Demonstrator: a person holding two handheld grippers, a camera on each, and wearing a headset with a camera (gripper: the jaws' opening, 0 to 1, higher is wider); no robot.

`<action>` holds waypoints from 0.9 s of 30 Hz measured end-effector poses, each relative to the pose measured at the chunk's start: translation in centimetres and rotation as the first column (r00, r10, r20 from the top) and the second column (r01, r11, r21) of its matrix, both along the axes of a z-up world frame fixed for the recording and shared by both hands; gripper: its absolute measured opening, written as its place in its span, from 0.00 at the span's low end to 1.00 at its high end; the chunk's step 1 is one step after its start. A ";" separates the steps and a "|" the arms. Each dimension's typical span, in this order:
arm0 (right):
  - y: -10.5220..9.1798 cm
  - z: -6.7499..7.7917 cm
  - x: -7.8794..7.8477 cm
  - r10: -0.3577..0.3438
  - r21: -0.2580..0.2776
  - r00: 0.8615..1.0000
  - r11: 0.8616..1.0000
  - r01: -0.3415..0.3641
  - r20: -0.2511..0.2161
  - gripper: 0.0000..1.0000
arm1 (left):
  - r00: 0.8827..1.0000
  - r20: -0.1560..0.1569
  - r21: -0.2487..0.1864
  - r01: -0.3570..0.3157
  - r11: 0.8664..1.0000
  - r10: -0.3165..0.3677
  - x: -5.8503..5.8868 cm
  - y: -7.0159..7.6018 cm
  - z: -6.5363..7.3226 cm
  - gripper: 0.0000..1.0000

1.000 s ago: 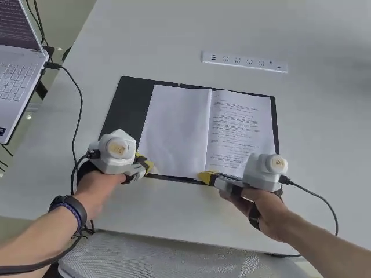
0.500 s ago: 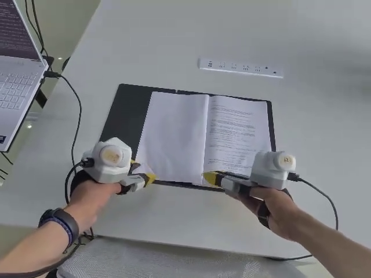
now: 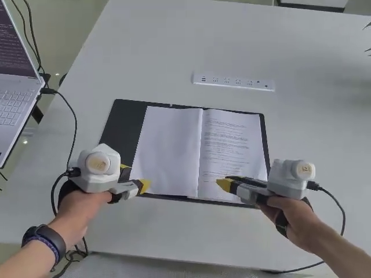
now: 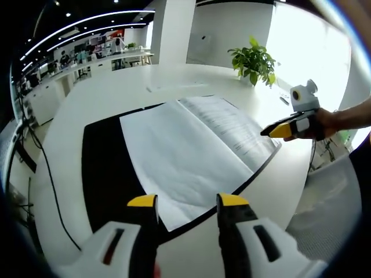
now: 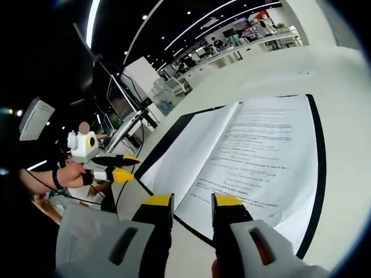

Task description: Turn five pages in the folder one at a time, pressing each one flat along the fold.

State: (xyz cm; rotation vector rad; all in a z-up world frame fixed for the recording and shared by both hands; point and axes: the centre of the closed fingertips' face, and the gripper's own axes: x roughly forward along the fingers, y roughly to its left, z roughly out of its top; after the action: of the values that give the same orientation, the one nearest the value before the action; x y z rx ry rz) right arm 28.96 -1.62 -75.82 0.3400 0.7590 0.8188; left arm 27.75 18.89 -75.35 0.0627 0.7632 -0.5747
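The black folder (image 3: 122, 124) lies open on the white table. Its left side is a blank white page (image 3: 168, 150), its right side a printed page (image 3: 232, 150). My left gripper (image 3: 136, 186) hovers at the blank page's near left corner, open, with nothing between its jaws. In the left gripper view that blank page (image 4: 179, 156) spreads just beyond the left gripper (image 4: 188, 202). My right gripper (image 3: 223, 185) is over the printed page's near edge, right of the fold, open and empty. The right gripper view has the right gripper (image 5: 192, 201) just above the printed page (image 5: 261, 156).
A white power strip (image 3: 233, 81) lies beyond the folder. A laptop (image 3: 11, 110) sits at the far left, with a black cable (image 3: 74, 121) trailing past the folder's left side. A potted plant (image 4: 253, 61) stands at the far end of the table.
The head camera has tilted, so the whole scene sits lower. My right gripper has moved right, from the fold's near end onto the printed page's edge. The left gripper stays by its corner.
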 end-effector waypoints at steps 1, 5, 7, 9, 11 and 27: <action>-0.4 0.2 0.2 -0.006 -0.007 1.000 1.000 0.006 0.009 0.26 | 1.000 0.006 -0.002 0.003 1.000 -0.003 0.0 -0.1 0.3 0.40; -2.2 0.8 0.8 -0.019 -0.060 0.998 0.998 0.023 0.062 0.33 | 1.000 0.027 -0.004 0.012 1.000 -0.012 0.2 -0.3 1.5 0.42; -2.9 1.5 0.9 -0.030 -0.063 0.997 0.997 0.034 0.076 0.36 | 0.999 0.035 -0.008 0.019 1.000 -0.019 0.3 -0.3 2.1 0.44; -3.9 2.0 1.2 -0.054 -0.074 0.994 0.995 0.061 0.097 0.38 | 0.998 0.044 -0.007 0.041 0.999 -0.041 0.1 -0.5 2.6 0.47; -4.7 2.6 1.2 -0.061 -0.087 0.991 0.994 0.071 0.117 0.39 | 0.997 0.055 -0.004 0.055 0.998 -0.055 0.0 -0.6 3.2 0.49; -7.9 7.5 0.1 -0.046 -0.138 0.963 0.987 0.085 0.266 0.52 | 0.990 0.122 -0.004 0.071 0.997 -0.070 -1.1 0.9 6.6 0.59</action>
State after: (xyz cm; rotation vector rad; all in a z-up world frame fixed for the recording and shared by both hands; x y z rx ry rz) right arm 29.08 -9.53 -68.30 0.1190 0.5530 0.7226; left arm 26.62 19.76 -68.72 0.1163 0.6416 -0.6354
